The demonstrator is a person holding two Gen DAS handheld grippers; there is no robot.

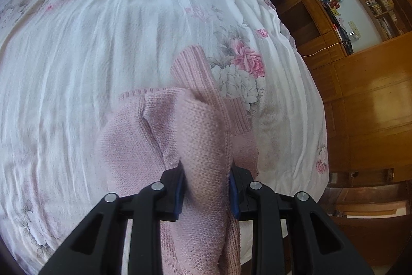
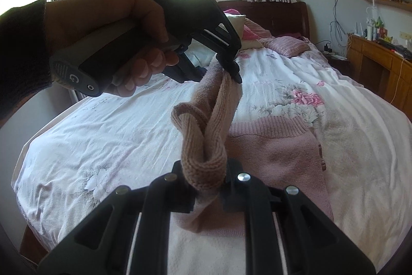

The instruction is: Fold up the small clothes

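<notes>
Right wrist view: a pink knitted sweater (image 2: 278, 159) is lifted off the floral bed (image 2: 116, 125), its edge pinched by the right hand-held gripper (image 2: 206, 184) and left hand-held gripper (image 2: 231, 71), apparently to fold it over.

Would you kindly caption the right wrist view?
Both grippers, right gripper and left gripper, lift a pink knitted garment above the floral bedsheet.

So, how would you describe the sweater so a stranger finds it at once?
Look at the bed with the white floral sheet. The sweater lies near its front edge, partly lifted by both grippers. It is the only pink knit there, with ribbed edges.
</notes>
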